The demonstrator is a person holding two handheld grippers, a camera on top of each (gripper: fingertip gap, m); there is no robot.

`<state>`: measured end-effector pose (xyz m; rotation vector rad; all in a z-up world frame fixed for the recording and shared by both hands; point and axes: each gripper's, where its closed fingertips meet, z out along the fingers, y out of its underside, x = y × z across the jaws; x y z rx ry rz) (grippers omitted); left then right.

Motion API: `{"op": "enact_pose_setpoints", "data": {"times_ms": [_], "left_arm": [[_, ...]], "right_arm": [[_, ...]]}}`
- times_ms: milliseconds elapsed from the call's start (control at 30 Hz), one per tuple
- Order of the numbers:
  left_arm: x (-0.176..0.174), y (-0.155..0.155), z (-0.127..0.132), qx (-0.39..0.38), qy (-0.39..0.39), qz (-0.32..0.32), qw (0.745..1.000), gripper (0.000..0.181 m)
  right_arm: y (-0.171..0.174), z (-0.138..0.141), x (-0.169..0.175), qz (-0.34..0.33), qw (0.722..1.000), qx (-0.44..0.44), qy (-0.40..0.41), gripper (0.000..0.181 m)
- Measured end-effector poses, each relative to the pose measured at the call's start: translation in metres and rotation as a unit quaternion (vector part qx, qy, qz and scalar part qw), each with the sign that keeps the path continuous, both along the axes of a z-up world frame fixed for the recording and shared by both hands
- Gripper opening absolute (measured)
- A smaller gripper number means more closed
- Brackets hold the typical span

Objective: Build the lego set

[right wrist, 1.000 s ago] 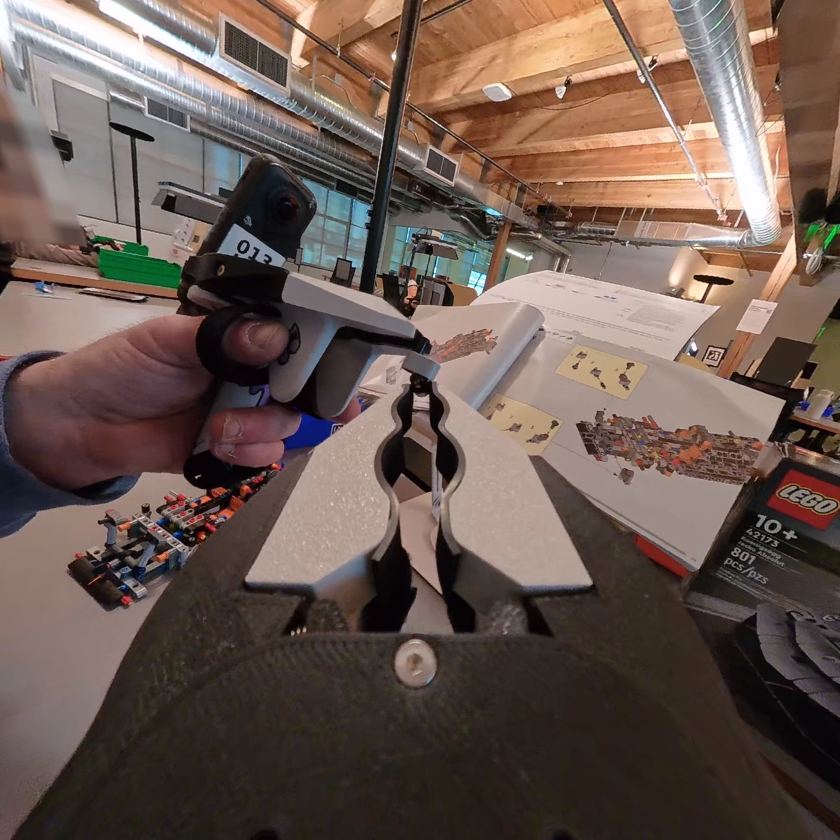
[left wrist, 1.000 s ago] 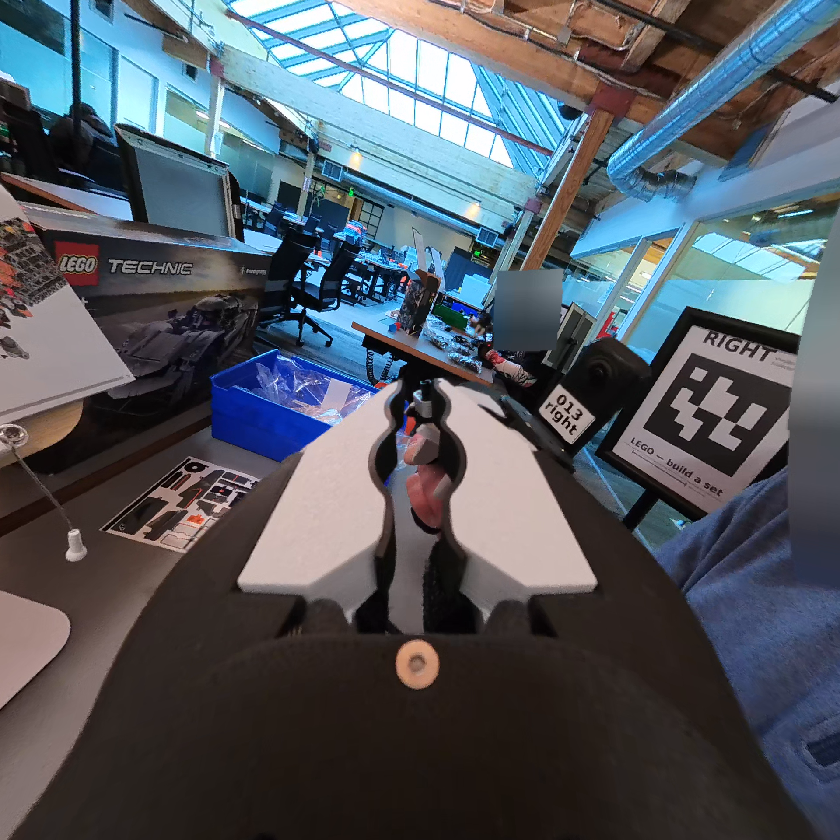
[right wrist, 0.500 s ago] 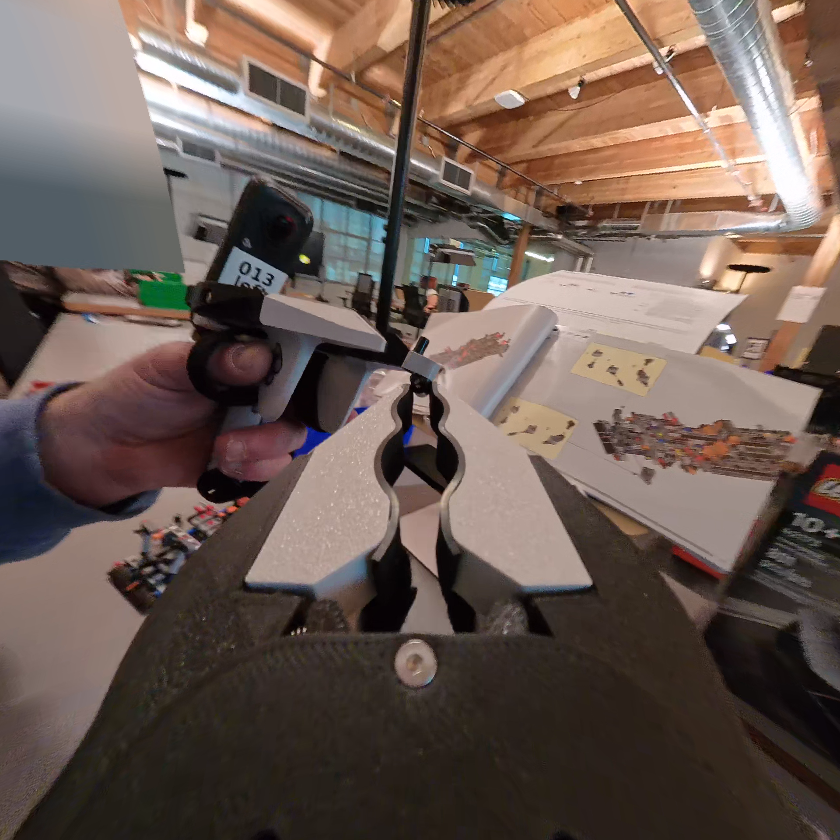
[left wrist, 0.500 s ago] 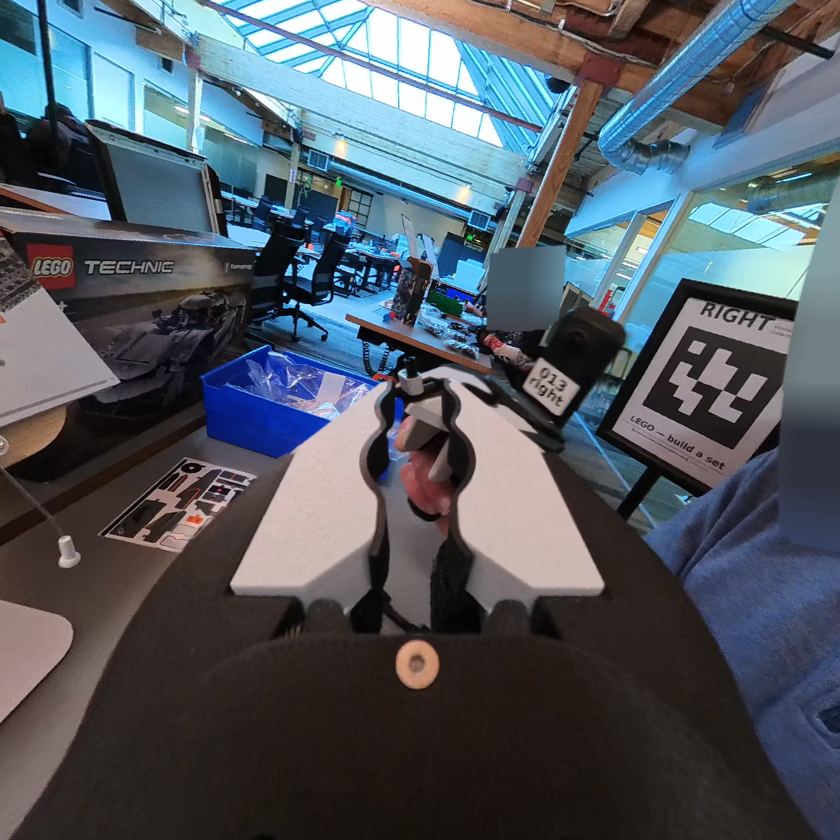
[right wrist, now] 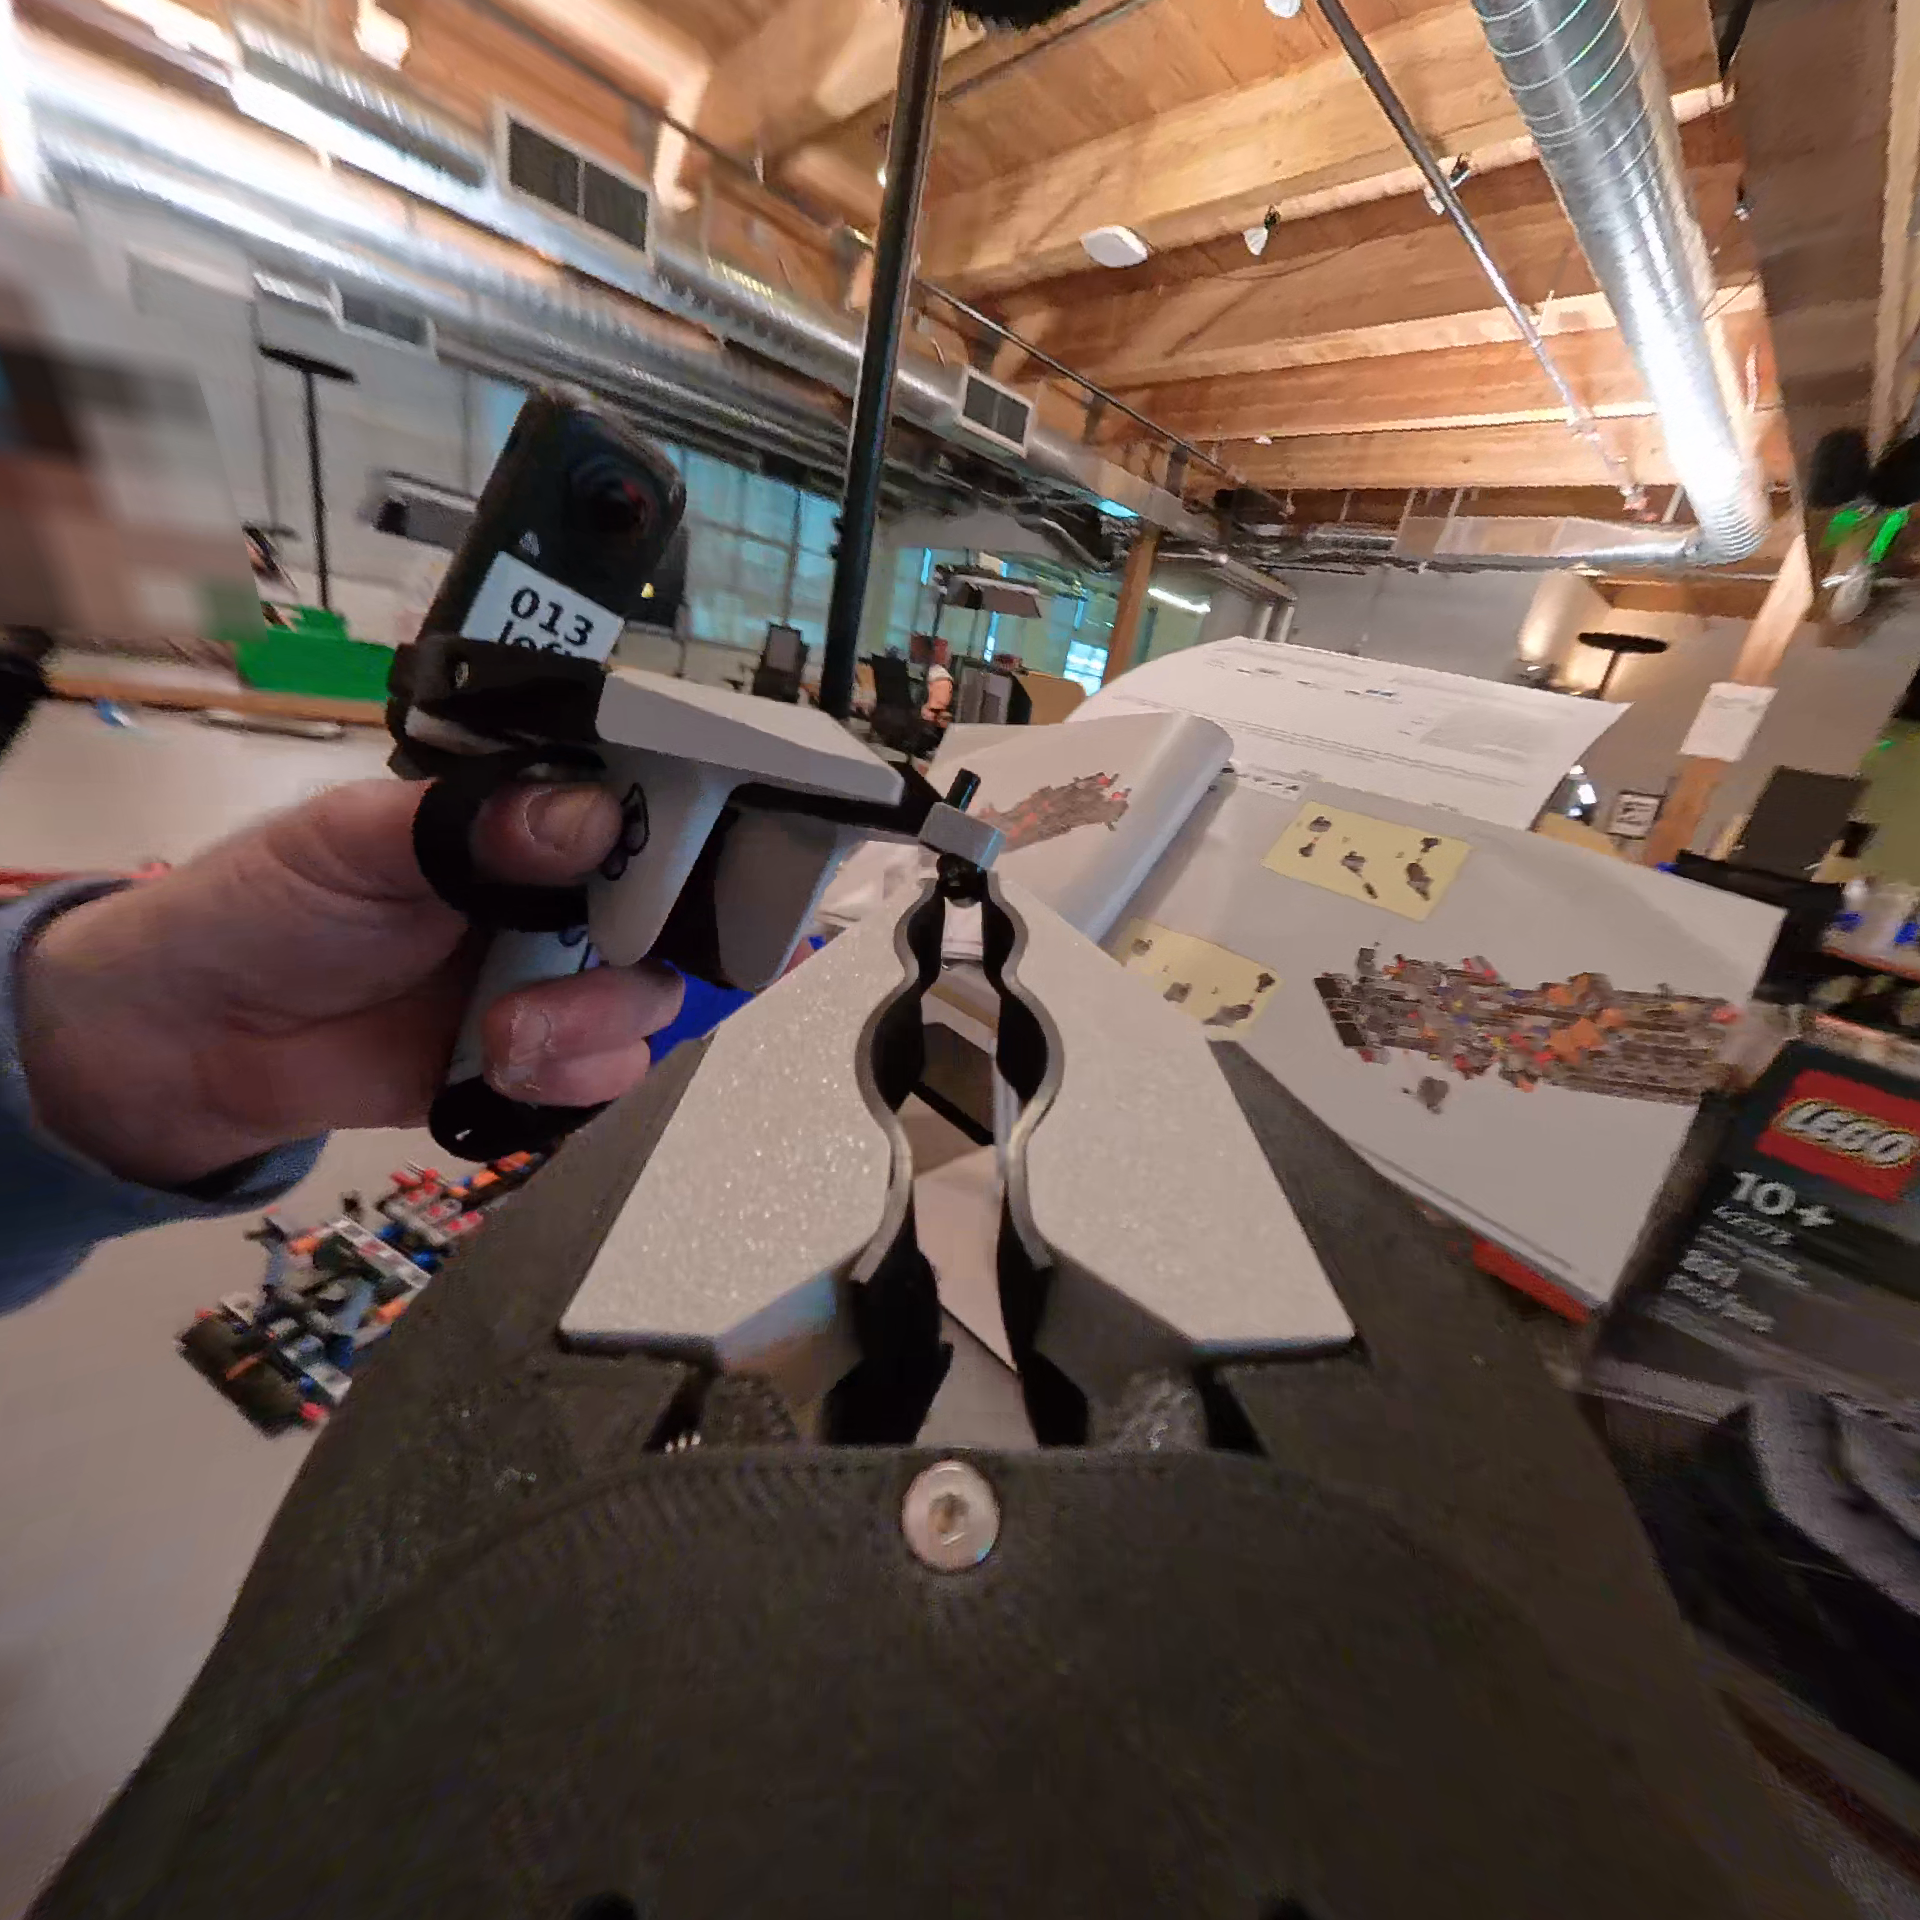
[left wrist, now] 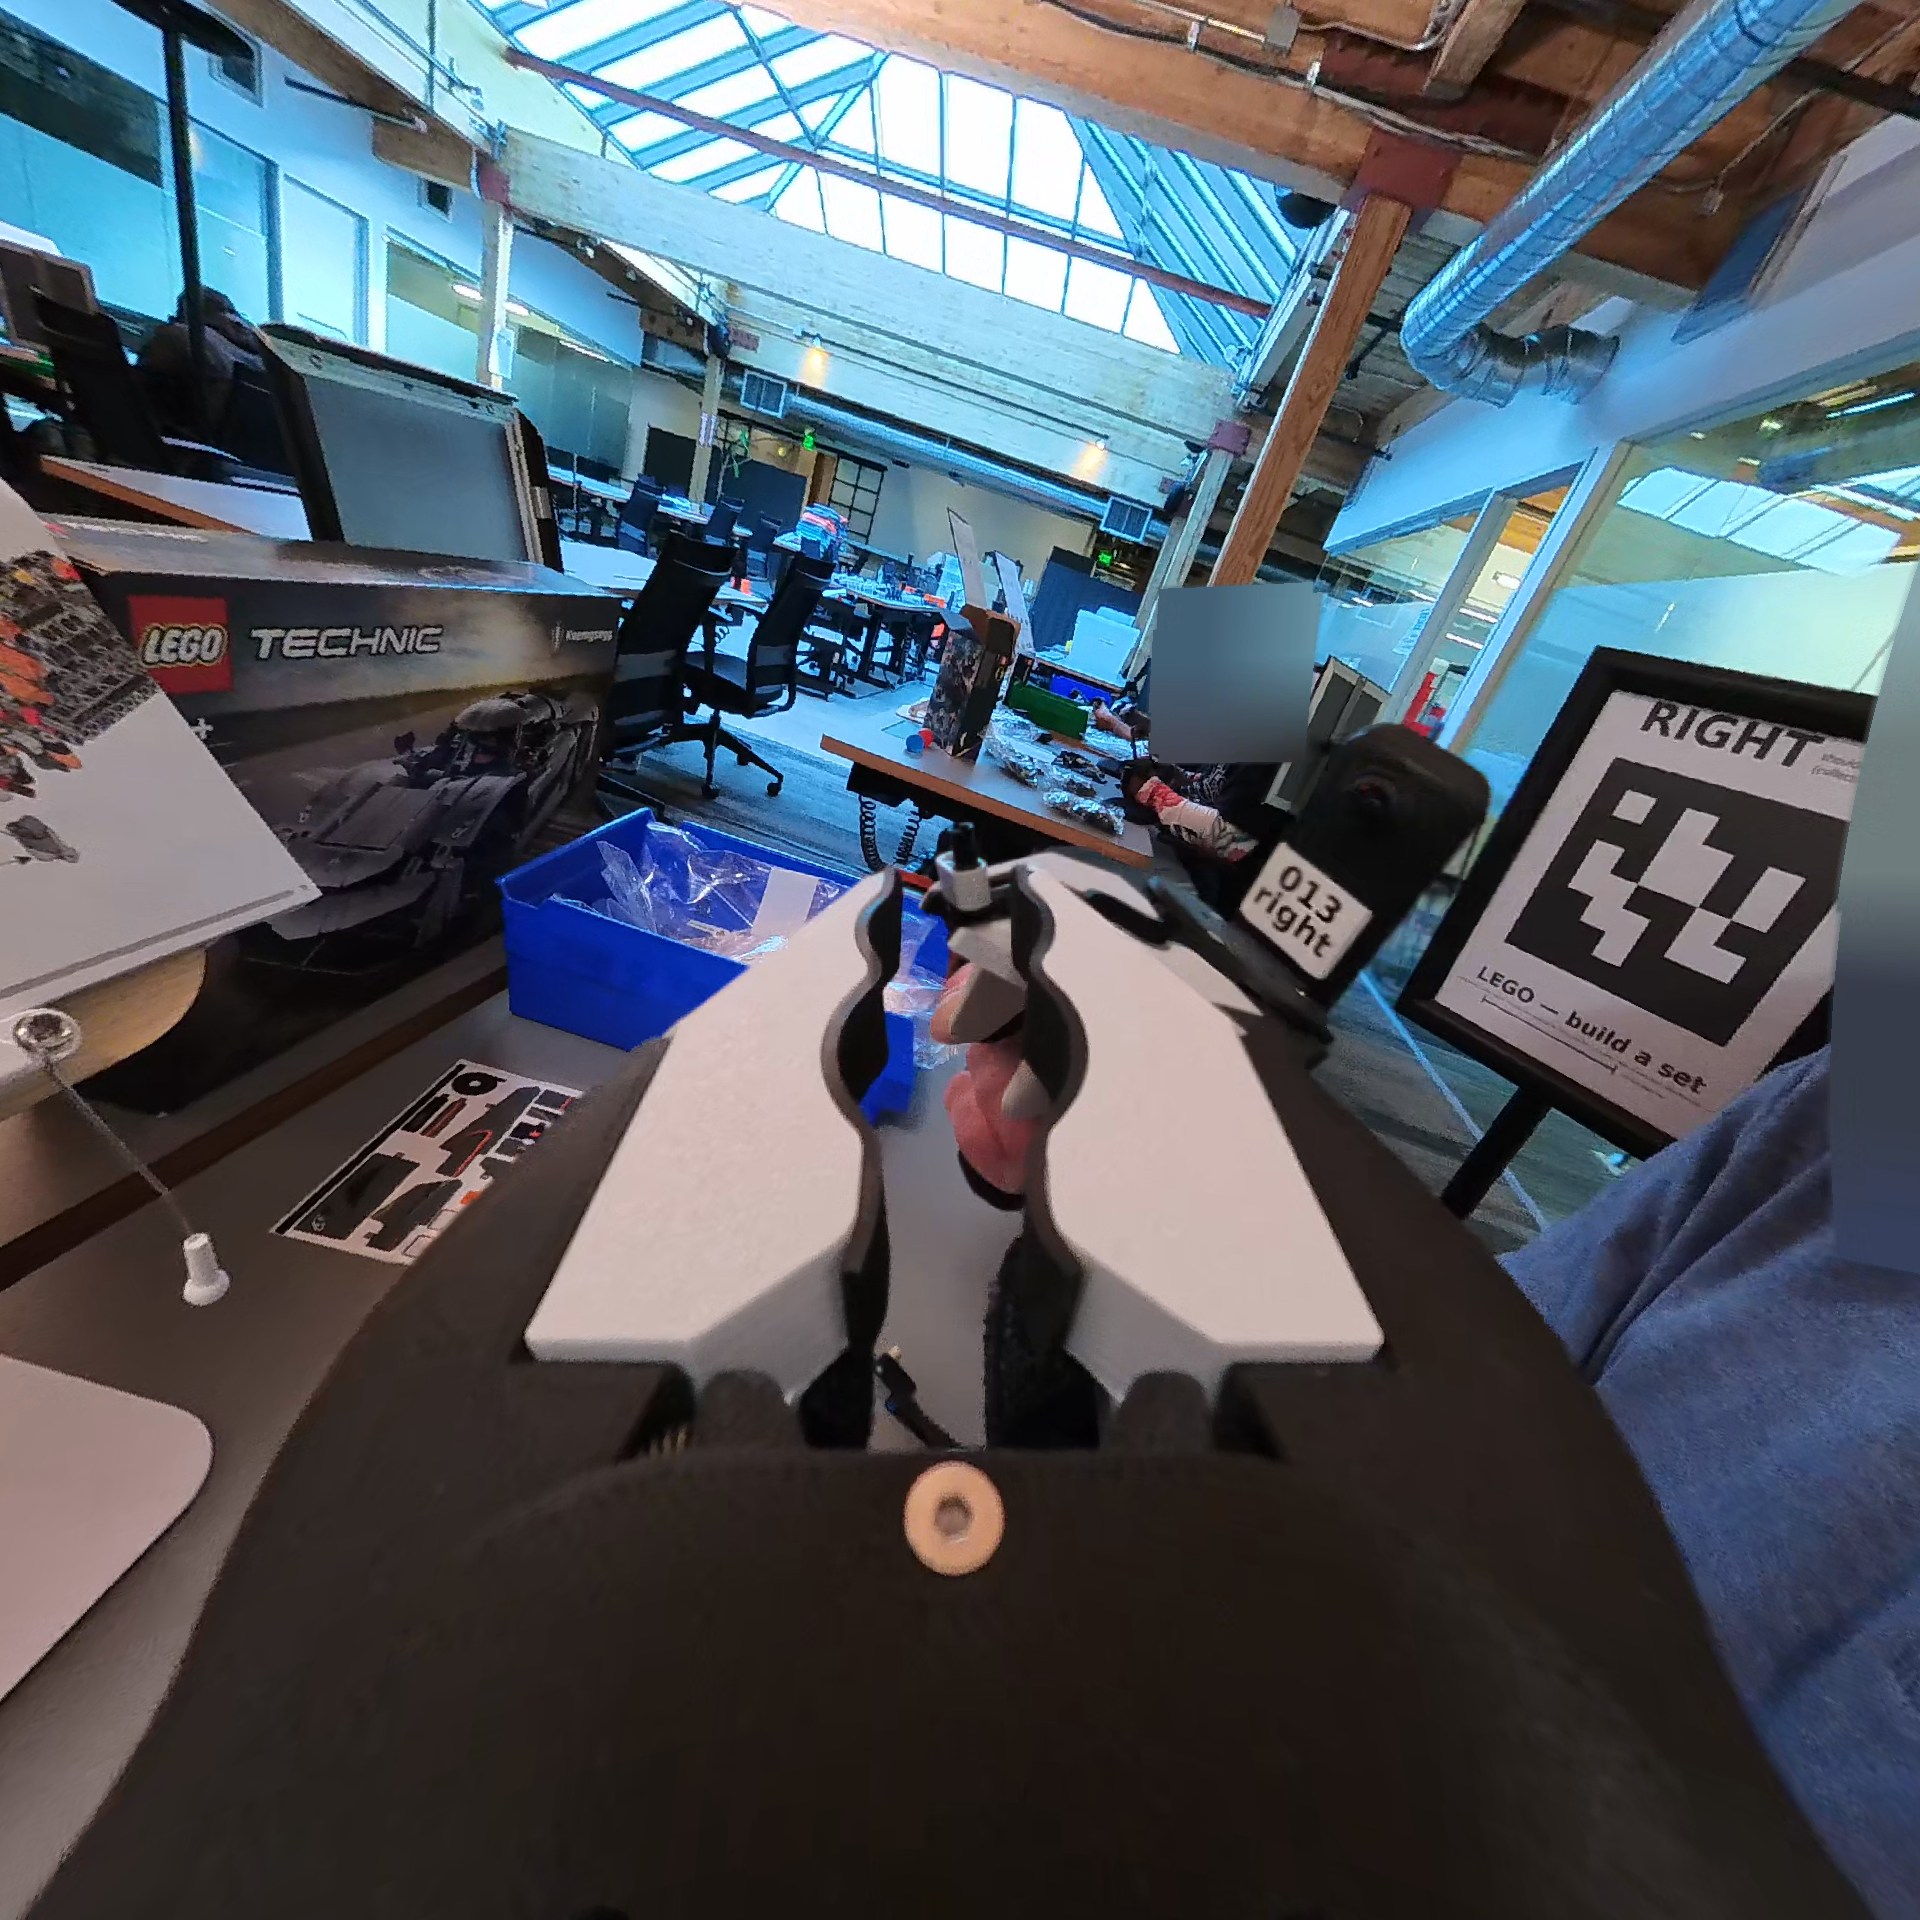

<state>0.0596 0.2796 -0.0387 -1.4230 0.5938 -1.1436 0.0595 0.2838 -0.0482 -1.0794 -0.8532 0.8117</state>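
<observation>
- In my left wrist view, the left gripper [left wrist: 956, 894] has a narrow gap between its fingers. The grey lego piece [left wrist: 971, 885], with a black pin standing out of its top, sits at the tips against the 3 o'clock finger
- I see background between the piece and the 9 o'clock finger, so I cannot tell whether this gripper is clamping it
- Only the right wrist view shows the underside: the right gripper [right wrist: 961, 888] has its fingers pinched almost together on the black stub below the piece, which sits at 12 o'clock just past the tips
- That view also shows the left gripper side-on at 10 o'clock, its tip touching the piece, and my left hand [right wrist: 260, 966] wrapped round its handle
- Through the left gripper's gap I see the fingers of my right hand [left wrist: 982, 1112], which the right view does not show
- Left view only: blue bin [left wrist: 582, 956] of clear bags at 11 o'clock, sticker sheet [left wrist: 436, 1153] at 9 o'clock, framed sign [left wrist: 1683, 894] at 2 o'clock
- Right view only: part-built model [right wrist: 312, 1299] on the table at 8 o'clock, blurred, and the open instruction booklet [right wrist: 1455, 987] at 2 o'clock
- Both views show the set box [left wrist: 395, 727]: 10 o'clock in the left view, 4 o'clock in the right
</observation>
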Motion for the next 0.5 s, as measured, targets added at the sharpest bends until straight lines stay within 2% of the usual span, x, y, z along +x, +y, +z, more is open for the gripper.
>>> {"op": "enact_pose_setpoints", "data": {"times_ms": [200, 500], "left_arm": [[-0.002, -0.004, 0.003, 0.009, 0.001, 0.014, 1.0, 0.018], [0.006, -0.012, 0.006, 0.029, 0.018, 0.024, 0.999, 0.017]], "right_arm": [[-0.005, 0.008, 0.004, 0.103, 0.991, -0.049, 0.076, 0.004], [-0.015, 0.009, 0.004, 0.201, 0.969, -0.079, 0.118, 0.004]]}}
